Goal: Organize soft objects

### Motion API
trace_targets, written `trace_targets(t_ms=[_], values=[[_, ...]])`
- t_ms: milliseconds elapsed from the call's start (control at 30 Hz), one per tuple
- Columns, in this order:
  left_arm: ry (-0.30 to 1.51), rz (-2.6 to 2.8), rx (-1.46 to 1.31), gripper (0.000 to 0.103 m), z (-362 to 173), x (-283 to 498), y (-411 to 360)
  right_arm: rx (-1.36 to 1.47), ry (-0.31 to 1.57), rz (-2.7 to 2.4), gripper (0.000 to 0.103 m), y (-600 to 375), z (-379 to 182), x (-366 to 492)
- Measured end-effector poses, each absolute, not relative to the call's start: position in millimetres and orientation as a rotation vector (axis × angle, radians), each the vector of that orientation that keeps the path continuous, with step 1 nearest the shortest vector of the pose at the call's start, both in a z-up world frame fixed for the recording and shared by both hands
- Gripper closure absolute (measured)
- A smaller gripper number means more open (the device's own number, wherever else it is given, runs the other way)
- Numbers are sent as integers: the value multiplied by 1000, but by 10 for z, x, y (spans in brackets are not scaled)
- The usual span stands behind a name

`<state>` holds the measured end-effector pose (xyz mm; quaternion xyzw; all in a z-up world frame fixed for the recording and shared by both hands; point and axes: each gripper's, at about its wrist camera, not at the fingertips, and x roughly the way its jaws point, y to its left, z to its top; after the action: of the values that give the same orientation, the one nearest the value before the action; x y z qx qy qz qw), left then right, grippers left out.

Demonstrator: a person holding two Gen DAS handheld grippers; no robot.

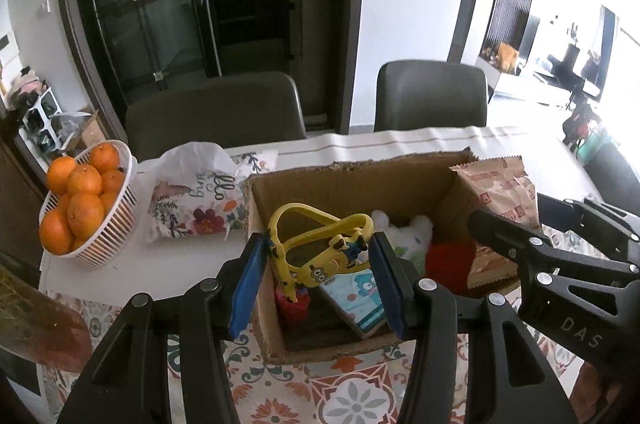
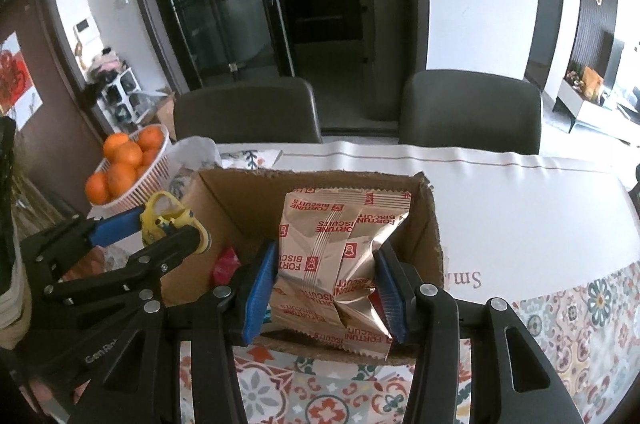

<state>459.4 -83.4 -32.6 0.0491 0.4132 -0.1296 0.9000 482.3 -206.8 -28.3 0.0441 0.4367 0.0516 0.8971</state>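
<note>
Left tool [image 1: 320,276] clenches a yellow strap toy [image 1: 320,244]; right tool [image 2: 326,288] grips a biscuit bag [image 2: 340,256], hiding the cardboard box [image 2: 224,200] floor.

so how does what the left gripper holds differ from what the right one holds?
The left gripper is shut on a yellow minion toy: rubbery, looped, with thin open straps. The right gripper is shut on a biscuit packet: flat tan foil with red print, crumpled where the pads squeeze it, and wider than the toy. Both hang over the open cardboard box.
</note>
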Motion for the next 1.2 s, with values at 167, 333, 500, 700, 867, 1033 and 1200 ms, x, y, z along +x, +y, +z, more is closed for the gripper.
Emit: trace_targets(t_ms=[167, 333, 500, 700, 867, 1033, 1200], values=[[892, -269, 120, 50, -461, 4680, -862, 84, 940, 109, 54, -2077, -409, 4902], [936, -273, 131, 43, -576, 4744, -885, 88, 984, 126, 48, -2086, -506, 4965], [961, -239, 140, 32, -613, 4748, -869, 90, 991, 79, 37, -2120, -509, 4926], [930, -208, 139, 21, -479, 4545, -762, 75, 960, 27, 36, -2091, -324, 4651], [867, -183, 109, 9, -257, 4192, -605, 58, 895, -1, 29, -2022, -72, 4295], [812, -152, 93, 1, -45, 3826, -474, 52, 829, -31, 23, -1938, 175, 3849], [739, -130, 98, 0, 147, 3358, -367, 53, 774, -49, 18, -1888, 338, 3386]])
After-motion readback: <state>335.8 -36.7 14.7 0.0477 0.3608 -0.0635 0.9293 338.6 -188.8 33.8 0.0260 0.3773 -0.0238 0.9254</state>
